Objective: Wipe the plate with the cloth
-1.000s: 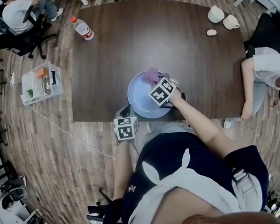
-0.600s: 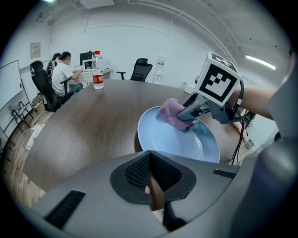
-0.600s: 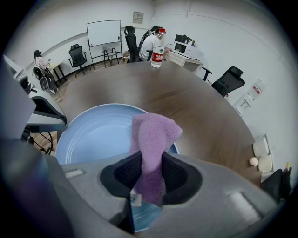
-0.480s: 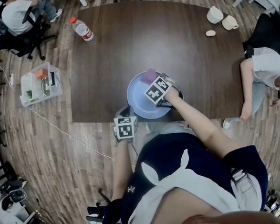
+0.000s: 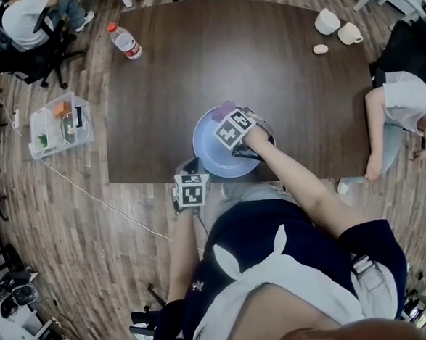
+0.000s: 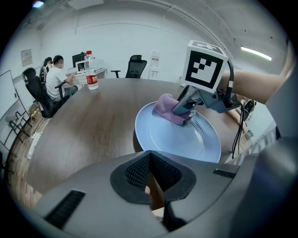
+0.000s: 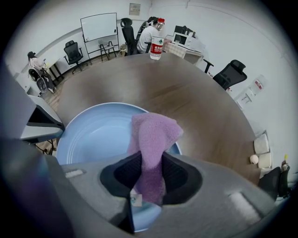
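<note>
A light blue plate (image 5: 211, 157) sits near the front edge of the dark wooden table (image 5: 192, 72). On the plate's far side lies a purple cloth (image 7: 153, 132), and my right gripper (image 7: 150, 160) is shut on it, pointing steeply down. From the left gripper view the cloth (image 6: 166, 107) rests on the plate (image 6: 177, 137) under the right gripper (image 6: 185, 108). My left gripper (image 6: 150, 155) is shut with its tips at the plate's near rim. Whether it touches the rim I cannot tell. In the head view it (image 5: 191, 168) hangs at the table's front edge.
A water bottle (image 5: 125, 42) stands at the table's far left. Two white cups (image 5: 328, 21) and a small white item (image 5: 321, 49) are at the far right. A person (image 5: 405, 105) sits at the right edge, and a clear box (image 5: 61, 125) is on the floor to the left.
My right gripper has slid the cloth a little leftward over the plate. The left gripper has stayed in place.
</note>
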